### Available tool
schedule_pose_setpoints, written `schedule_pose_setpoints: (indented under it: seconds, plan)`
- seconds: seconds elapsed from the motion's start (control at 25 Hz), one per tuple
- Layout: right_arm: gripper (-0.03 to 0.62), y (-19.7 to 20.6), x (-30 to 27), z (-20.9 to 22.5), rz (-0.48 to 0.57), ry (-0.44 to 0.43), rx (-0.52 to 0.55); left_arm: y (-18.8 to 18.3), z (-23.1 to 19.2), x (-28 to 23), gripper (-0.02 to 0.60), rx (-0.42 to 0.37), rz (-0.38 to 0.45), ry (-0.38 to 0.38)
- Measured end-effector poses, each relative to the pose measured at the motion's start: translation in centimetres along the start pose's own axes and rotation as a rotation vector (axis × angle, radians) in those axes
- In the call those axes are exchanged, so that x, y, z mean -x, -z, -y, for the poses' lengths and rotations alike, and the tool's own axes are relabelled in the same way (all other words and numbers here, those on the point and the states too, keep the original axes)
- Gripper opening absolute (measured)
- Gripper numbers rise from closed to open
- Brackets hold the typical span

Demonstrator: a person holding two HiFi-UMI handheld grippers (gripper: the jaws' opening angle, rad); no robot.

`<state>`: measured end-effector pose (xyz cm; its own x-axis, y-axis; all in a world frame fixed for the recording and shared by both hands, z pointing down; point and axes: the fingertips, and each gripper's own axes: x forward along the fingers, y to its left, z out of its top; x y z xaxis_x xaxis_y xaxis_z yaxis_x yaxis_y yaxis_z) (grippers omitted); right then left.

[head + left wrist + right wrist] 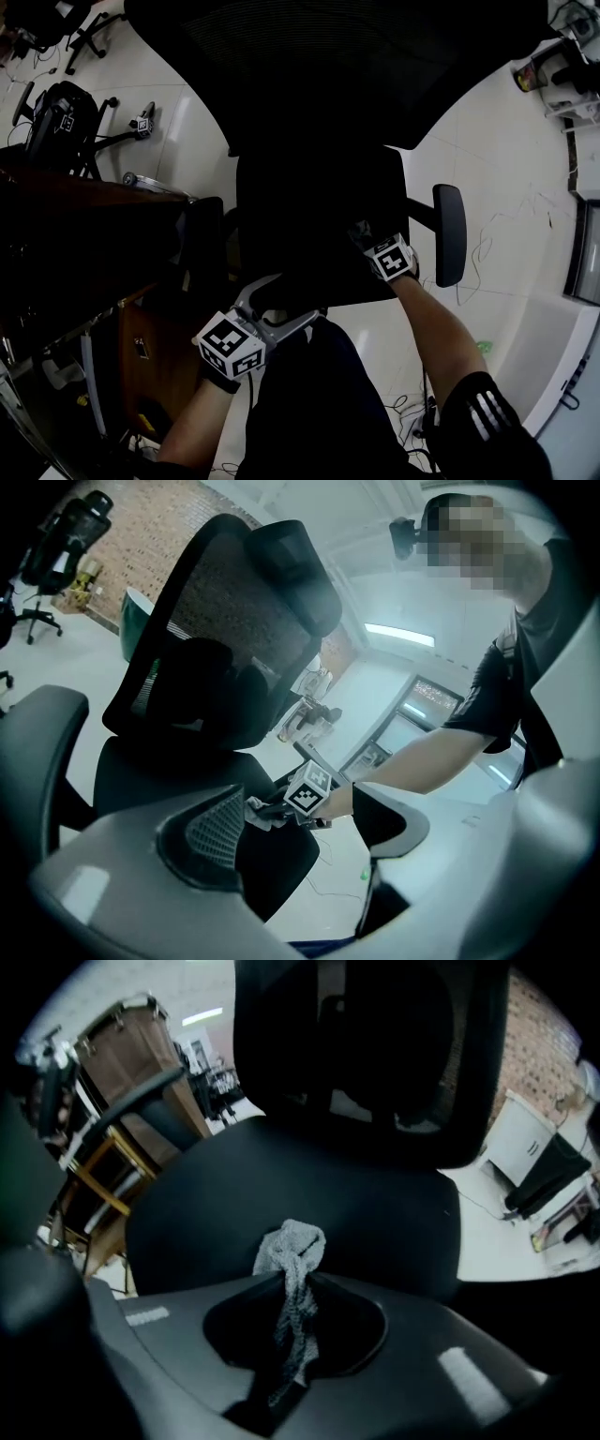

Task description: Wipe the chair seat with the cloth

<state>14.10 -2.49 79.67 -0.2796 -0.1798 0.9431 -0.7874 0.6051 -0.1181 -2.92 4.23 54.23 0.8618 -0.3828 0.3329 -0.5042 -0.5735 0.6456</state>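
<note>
The black chair seat point(309, 216) lies below me, its mesh back point(216, 602) upright behind it. My right gripper point(292, 1288) is shut on a grey knitted cloth point(292, 1246), whose bunched end sticks out past the jaws and rests on the seat point(234, 1194) near its front right. From the left gripper view, the cloth point(261, 813) shows ahead of the right gripper's marker cube point(311, 792). My left gripper point(295, 298) hovers at the seat's front edge, jaws wide apart and open, with nothing between them.
The chair's right armrest point(449, 234) sticks out beside my right gripper, and the left armrest point(37, 733) stands on the other side. A dark wooden desk point(141, 337) is close on the left. Another chair point(56, 117) and loose cables point(497, 234) are on the white floor.
</note>
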Motion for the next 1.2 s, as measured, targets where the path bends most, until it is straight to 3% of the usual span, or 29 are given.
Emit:
schedule_pose_setpoints:
  seconds: [0.12,0.28,0.44,0.6,0.92,1.2]
  plan:
    - [0.051,-4.5,0.0,-6.3,0.111,-0.116,0.049,0.3,-0.7,1.9,0.39,0.009,0.0,-0.033]
    - [0.051,-8.3,-1.3,-16.5,0.17,-0.267,0.091,1.3,-1.8,4.9,0.391,0.029,-0.015,-0.093]
    - [0.051,-9.9,-2.9,-25.1,0.174,-0.38,0.16,2.8,-2.8,7.5,0.391,0.056,-0.015,-0.146]
    - [0.051,-9.3,-4.8,-29.5,0.137,-0.431,0.253,3.7,-3.0,8.6,0.391,0.076,-0.018,-0.18]
    - [0.051,-5.2,-5.6,-28.8,0.079,-0.419,0.337,5.7,-2.3,7.1,0.39,0.101,-0.049,-0.164]
    - [0.051,3.8,-3.6,-18.9,-0.006,-0.321,0.308,5.2,0.3,2.1,0.39,0.072,-0.092,-0.084]
